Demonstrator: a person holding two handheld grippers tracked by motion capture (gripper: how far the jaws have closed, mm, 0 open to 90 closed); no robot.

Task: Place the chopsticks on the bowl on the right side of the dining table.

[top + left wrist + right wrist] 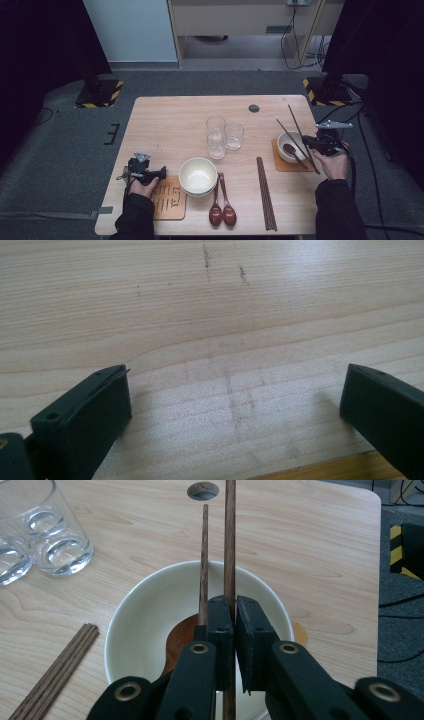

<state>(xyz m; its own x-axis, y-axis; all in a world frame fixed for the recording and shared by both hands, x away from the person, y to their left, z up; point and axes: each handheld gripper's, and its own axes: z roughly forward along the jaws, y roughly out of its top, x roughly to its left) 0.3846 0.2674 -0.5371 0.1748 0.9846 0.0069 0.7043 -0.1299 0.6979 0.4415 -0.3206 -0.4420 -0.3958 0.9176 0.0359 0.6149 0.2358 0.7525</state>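
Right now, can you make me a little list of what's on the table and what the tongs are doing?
right tongs: shut on one chopstick over the small bowl
second chopstick: beside the tongs, leaning across that bowl
inside small bowl: a brown spoon
under small bowl: an orange coaster
left tongs: open, over bare table
middle: three glasses, stacked bowls, two spoons, chopstick bundle

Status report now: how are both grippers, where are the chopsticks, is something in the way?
Right gripper shut on one chopstick above small bowl. Second chopstick lies across it. Left gripper open, empty. Glasses stand apart.
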